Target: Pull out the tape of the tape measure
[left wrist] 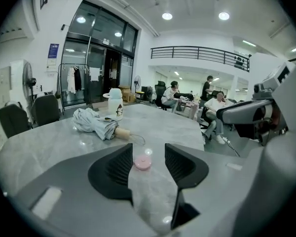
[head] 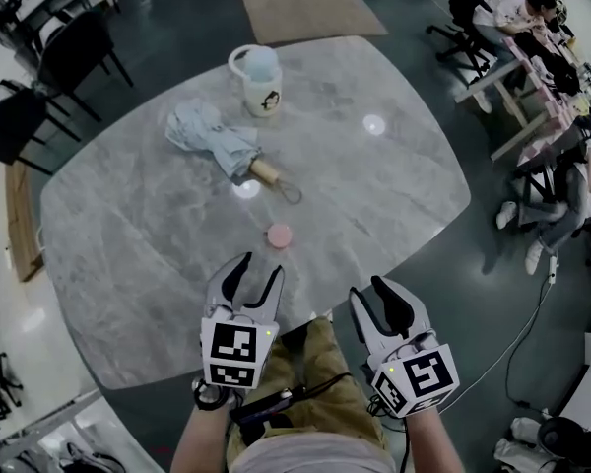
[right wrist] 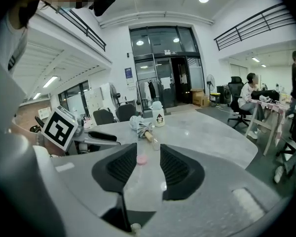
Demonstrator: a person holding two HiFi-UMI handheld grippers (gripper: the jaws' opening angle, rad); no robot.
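Marble table (head: 158,235): tape measure (head: 279,235); doorway (right wrist: 160,65) only gripper views.

On the head view, the pink tape measure (head: 279,235) sits too small on the table for me to make out its tape or pull tab, and the figure printed on the mug (head: 261,82) is likewise unreadable. My left forearm (head: 199,439) and right forearm (head: 451,443) are cut off at the bottom edge. In the left gripper view, the right gripper (left wrist: 237,120) runs off the right edge.
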